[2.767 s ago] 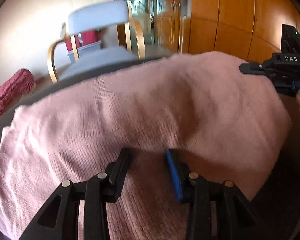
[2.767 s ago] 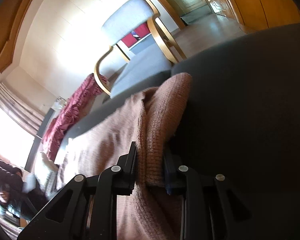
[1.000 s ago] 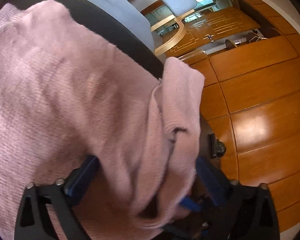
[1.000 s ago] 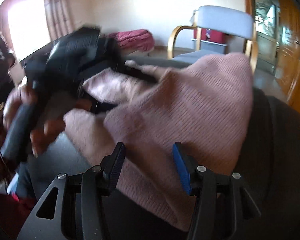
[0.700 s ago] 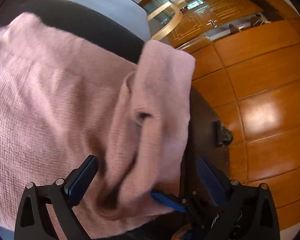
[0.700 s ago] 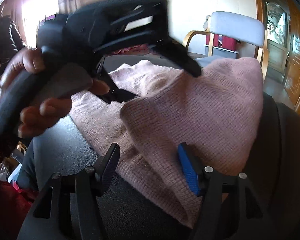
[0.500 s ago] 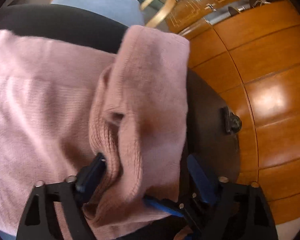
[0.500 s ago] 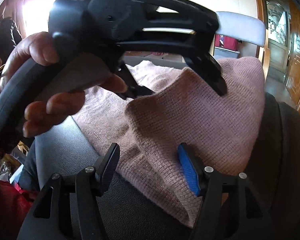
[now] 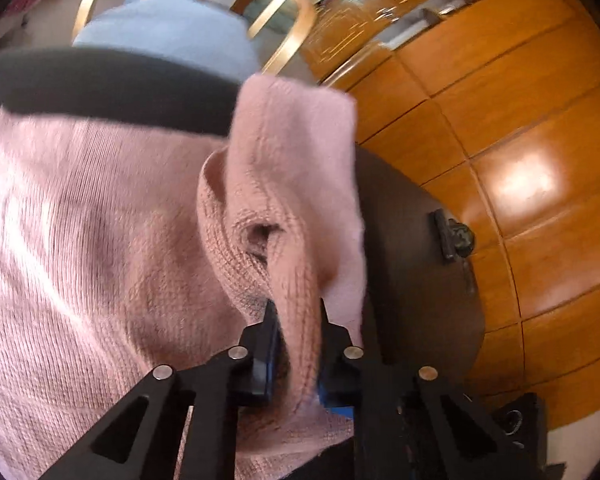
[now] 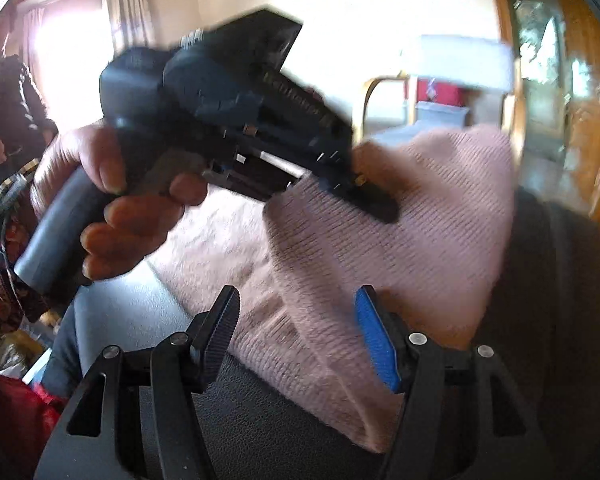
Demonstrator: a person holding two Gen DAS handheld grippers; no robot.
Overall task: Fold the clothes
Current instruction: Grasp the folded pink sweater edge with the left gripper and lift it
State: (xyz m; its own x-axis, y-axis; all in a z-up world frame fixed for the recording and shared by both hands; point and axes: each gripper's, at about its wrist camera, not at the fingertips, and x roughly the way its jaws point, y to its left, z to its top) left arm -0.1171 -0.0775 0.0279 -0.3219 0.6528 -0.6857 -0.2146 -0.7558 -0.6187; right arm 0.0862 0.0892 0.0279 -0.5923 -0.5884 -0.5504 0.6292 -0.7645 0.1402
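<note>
From the left wrist view, your left tongs [image 9: 295,344] had just been closing and were pinched on a bunched ridge of the pink knitted sweater [image 9: 100,240], the fabric squeezed between the two pads. The gathered fold ran straight away from the tongs toward the far rim of the dark round bench [image 9: 412,248], with the broad flat body of the garment spread to the left and only bare bench to the right. From the right wrist view, your right tongs [image 10: 300,332] stood wide apart, straddling the near edge of the sweater [image 10: 420,240] without pressing on it; the cloth lay between the pads but free. Your left hand [image 10: 112,200] and its tool sat up and to the left, biting the raised fold just ahead. So the left tongs were the ones with a hold, and the fold's long axis pointed away from both of you; I judged the next carry would go leftward over the flat part.
</note>
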